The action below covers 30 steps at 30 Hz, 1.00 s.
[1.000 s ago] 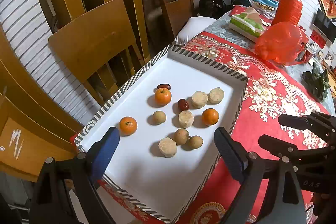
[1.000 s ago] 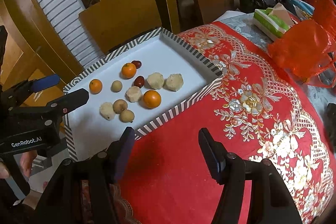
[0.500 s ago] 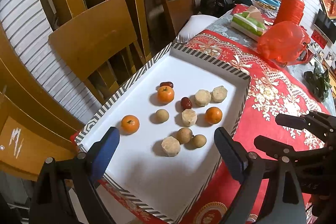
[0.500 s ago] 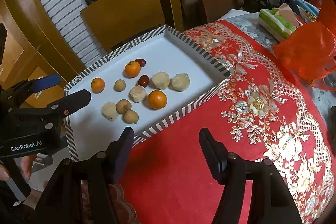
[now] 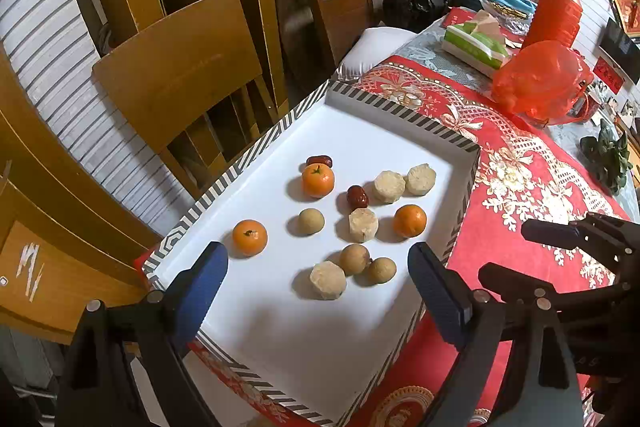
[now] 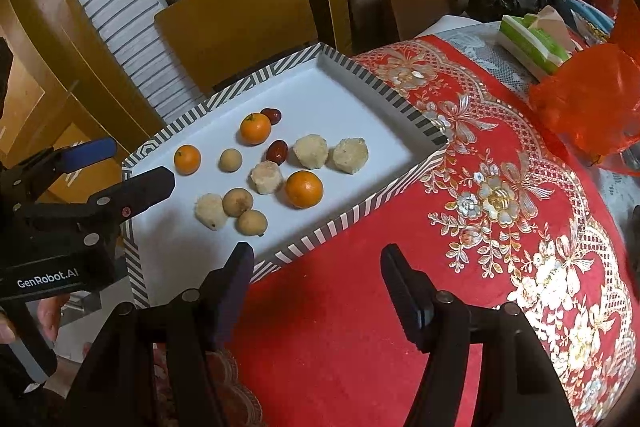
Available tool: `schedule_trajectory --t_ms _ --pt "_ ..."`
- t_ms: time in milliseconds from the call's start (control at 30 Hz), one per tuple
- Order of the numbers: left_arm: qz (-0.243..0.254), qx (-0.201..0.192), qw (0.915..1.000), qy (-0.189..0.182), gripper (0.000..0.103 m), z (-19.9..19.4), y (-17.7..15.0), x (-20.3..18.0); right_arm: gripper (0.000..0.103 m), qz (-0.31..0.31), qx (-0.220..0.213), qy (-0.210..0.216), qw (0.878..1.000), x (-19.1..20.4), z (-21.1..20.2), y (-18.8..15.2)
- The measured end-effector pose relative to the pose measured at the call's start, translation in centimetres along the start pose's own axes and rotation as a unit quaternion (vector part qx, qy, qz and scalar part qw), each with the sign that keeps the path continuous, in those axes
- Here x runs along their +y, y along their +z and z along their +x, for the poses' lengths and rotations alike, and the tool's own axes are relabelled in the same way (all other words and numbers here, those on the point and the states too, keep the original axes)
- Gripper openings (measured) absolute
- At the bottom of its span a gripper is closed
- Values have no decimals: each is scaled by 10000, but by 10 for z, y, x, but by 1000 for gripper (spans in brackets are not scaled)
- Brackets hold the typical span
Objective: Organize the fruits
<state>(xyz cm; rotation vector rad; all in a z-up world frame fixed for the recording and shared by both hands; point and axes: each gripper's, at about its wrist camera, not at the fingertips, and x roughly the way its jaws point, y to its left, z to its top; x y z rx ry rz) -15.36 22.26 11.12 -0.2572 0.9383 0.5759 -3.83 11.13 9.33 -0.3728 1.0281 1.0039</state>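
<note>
left gripper [image 5: 318, 275] hangs wide over the tray [image 5: 256, 151] of fruit; right gripper [image 6: 316, 267] gapes empty above the red cloth [image 6: 360, 327].

White tray [image 5: 280, 339] with black-and-white striped rim, red gold-flowered tablecloth [image 6: 460, 227], orange mandarins [image 5: 318, 180].

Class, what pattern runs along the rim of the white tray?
Black-and-white stripes line the tray's rim, clearest in the right wrist view.
</note>
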Motion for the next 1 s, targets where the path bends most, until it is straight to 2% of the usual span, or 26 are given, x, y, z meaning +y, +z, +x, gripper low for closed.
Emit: schedule_trajectory --t_ms 1000 --pt "10 -22 10000 -4 91 2 -3 -2 71 65 75 -2 10000 -5 3 -4"
